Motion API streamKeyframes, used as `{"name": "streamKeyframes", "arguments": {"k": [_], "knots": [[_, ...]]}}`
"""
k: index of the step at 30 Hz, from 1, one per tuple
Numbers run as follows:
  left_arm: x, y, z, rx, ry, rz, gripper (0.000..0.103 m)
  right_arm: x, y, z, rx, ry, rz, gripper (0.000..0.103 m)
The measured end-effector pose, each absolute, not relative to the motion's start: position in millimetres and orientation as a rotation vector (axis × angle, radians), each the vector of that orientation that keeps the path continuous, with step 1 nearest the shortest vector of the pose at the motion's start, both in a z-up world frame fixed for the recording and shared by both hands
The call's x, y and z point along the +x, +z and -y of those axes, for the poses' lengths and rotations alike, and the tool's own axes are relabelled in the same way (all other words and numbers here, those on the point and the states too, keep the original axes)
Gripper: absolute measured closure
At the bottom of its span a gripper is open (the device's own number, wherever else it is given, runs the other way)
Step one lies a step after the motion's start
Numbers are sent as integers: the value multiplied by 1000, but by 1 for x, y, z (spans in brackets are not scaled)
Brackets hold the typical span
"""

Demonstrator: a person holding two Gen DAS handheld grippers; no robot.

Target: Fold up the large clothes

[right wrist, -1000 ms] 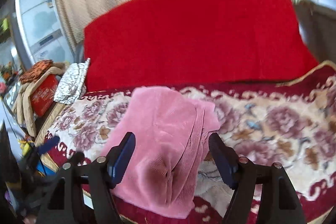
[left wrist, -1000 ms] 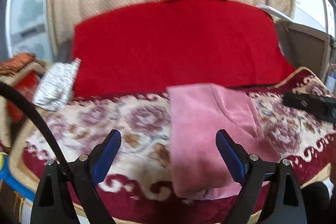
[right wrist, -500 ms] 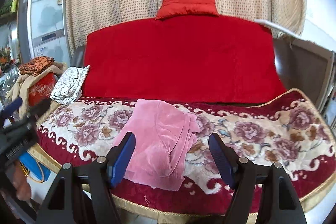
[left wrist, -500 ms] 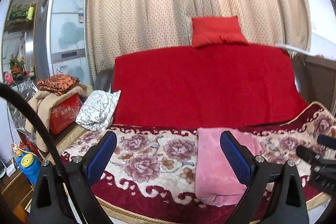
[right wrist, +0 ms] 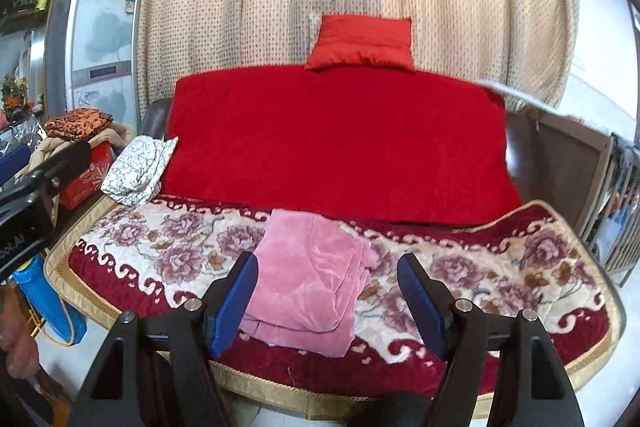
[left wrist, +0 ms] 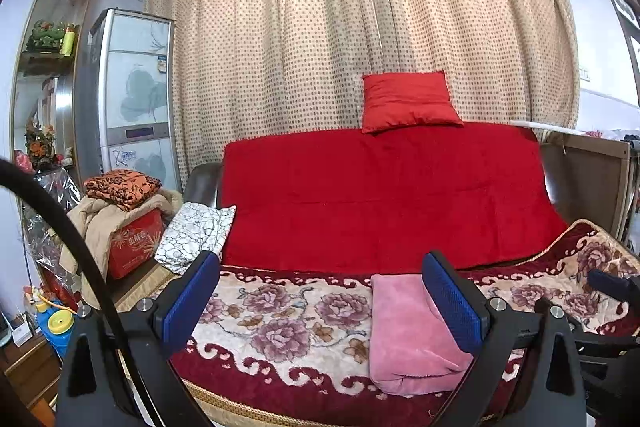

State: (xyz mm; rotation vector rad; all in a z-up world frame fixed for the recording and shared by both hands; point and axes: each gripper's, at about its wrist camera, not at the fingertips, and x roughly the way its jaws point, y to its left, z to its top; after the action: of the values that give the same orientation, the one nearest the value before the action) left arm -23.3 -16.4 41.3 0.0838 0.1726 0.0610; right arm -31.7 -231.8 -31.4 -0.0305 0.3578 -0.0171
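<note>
A pink velvety garment [left wrist: 408,331] lies folded into a compact rectangle on the sofa's floral blanket [left wrist: 280,327], near the seat's front edge. My left gripper [left wrist: 320,259] hangs open in front of the sofa, well back from the cloth, with nothing between its blue pads. In the right wrist view the same garment [right wrist: 312,279] shows its layered edges on the right side. My right gripper [right wrist: 327,261] is also open and empty, held off the seat. Each gripper shows at the edge of the other's view: the right one [left wrist: 612,287], the left one [right wrist: 44,167].
A red throw [left wrist: 380,195] covers the sofa back, with a red cushion [left wrist: 408,103] on top. A white patterned cloth [left wrist: 196,235] lies on the left armrest. Beside it are a clothes pile on a red box [left wrist: 132,243], a fridge [left wrist: 132,95] and a blue jug [left wrist: 60,327].
Both grippers have drawn back and upward from the sofa, so the garment looks smaller and lower. The left jaws stand slightly wider. The pink garment has stayed put.
</note>
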Motion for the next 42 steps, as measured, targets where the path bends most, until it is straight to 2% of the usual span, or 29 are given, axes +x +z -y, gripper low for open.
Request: {"name": "streamKeyframes", "arguments": {"k": [9, 42], "knots": [[-37, 50, 25, 98, 59, -155, 2, -62, -8, 234, -45, -89, -233, 27], [-56, 58, 30, 83, 45, -125, 2, -79, 2, 241, -28, -102, -181, 27]]}}
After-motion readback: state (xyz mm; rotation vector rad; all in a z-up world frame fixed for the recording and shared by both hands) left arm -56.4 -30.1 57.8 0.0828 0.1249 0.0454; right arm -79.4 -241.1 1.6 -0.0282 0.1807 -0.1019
